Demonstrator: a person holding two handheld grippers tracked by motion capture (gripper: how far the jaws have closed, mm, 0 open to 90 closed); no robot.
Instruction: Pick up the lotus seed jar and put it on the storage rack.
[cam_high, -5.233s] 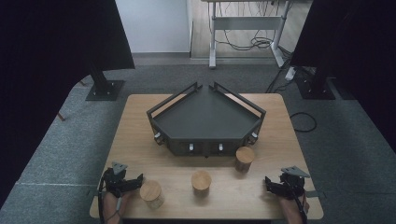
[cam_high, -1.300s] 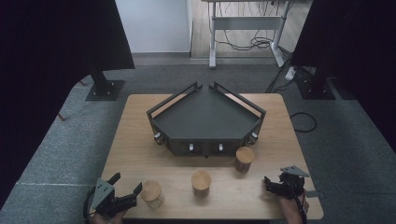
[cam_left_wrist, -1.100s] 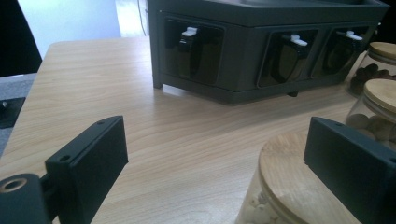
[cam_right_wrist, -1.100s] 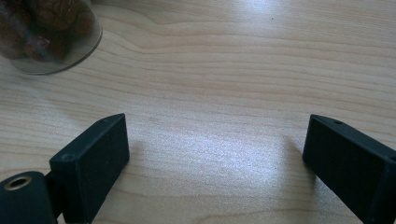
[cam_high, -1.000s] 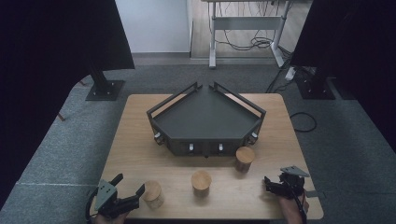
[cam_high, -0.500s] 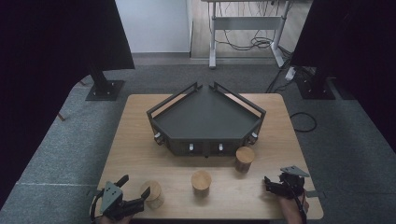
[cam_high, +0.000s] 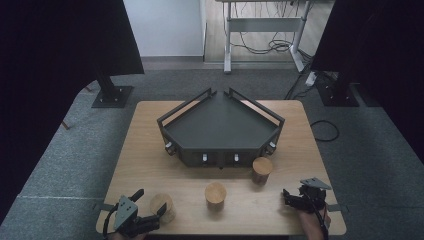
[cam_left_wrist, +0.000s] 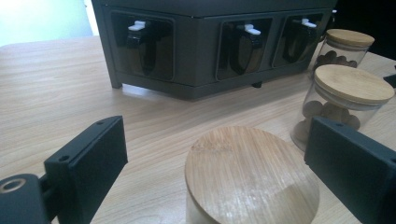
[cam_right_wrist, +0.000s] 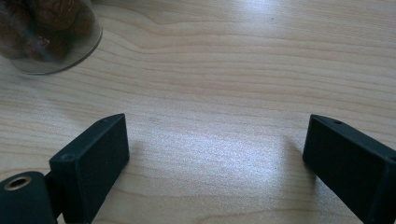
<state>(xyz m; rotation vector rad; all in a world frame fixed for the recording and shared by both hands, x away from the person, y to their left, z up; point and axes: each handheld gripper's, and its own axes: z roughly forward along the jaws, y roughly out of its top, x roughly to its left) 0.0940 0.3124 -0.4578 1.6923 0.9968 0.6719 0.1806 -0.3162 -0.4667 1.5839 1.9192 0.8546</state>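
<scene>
Three glass jars with wooden lids stand in a row near the table's front edge: a left jar (cam_high: 161, 204), a middle jar (cam_high: 215, 194) and a right jar (cam_high: 262, 168). My left gripper (cam_high: 148, 203) is open at the left jar. In the left gripper view its jaws (cam_left_wrist: 215, 140) stand wide on either side of that jar's lid (cam_left_wrist: 252, 172) without touching it. My right gripper (cam_high: 287, 197) is open at the front right, over bare wood (cam_right_wrist: 215, 135). The base of a jar of brown pieces (cam_right_wrist: 46, 32) lies ahead of it to the left.
A dark angular tray (cam_high: 220, 157) with raised rails and latched front panels (cam_left_wrist: 196, 46) stands mid-table behind the jars. Beyond the left jar the middle jar (cam_left_wrist: 348, 93) and right jar (cam_left_wrist: 345, 44) hold brown pieces. The wooden table (cam_high: 145, 150) ends just behind both grippers.
My left gripper has moved rightward from the table's front left corner to the left jar, so its jaws now flank the lid. The right gripper has stayed put.
</scene>
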